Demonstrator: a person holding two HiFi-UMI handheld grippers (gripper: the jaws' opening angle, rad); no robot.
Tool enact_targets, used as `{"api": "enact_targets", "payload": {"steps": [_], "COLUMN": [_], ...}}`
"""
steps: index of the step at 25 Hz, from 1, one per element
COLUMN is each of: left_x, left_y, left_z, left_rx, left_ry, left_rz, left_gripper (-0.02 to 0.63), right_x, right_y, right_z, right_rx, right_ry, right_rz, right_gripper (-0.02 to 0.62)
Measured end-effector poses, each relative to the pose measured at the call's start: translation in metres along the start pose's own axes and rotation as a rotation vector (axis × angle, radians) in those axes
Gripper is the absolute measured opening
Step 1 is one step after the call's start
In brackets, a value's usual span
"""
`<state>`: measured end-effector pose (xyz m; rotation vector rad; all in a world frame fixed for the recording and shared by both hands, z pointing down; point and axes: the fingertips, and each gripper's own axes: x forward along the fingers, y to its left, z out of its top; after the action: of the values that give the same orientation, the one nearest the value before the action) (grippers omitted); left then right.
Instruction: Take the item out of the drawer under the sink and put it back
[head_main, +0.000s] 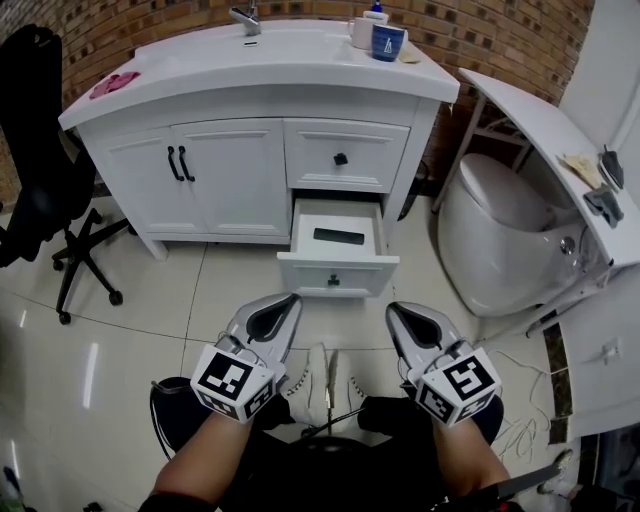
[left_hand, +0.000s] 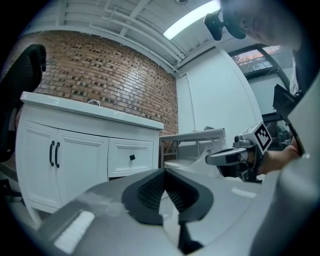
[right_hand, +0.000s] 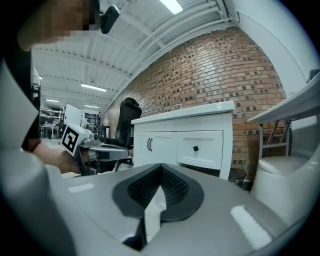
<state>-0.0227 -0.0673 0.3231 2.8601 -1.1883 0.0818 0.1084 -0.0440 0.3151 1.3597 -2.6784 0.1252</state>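
Bright overhead strip lights (left_hand: 192, 19), glare on glossy floor (head_main: 90, 370); gripper views bulge, corners dark

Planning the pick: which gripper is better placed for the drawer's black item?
Probably the left gripper: the black item lies left of centre in the drawer, nearer it. The right gripper is likewise shut, empty.

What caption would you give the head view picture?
Left gripper and right gripper, both shut, face the open drawer holding a flat black item.

2 drawers (head_main: 320, 150) (head_main: 336, 275), 1 item (head_main: 338, 237), 1 WC (head_main: 500, 230)
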Motion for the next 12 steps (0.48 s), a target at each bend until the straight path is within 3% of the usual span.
{"api": "enact_targets", "payload": {"steps": [12], "left_x": [-0.019], "left_y": [-0.024], "left_z": [-0.001], "left_rx": [0.019], "left_ry": [-0.007], "left_rz": [0.002], "left_gripper": [0.005], "right_x": [-0.027], "right_y": [0.018], "right_z": [-0.004], "right_rx": [0.011], "right_ry": [-0.025], "right_rz": [-0.018], "right_gripper": [0.006]}}
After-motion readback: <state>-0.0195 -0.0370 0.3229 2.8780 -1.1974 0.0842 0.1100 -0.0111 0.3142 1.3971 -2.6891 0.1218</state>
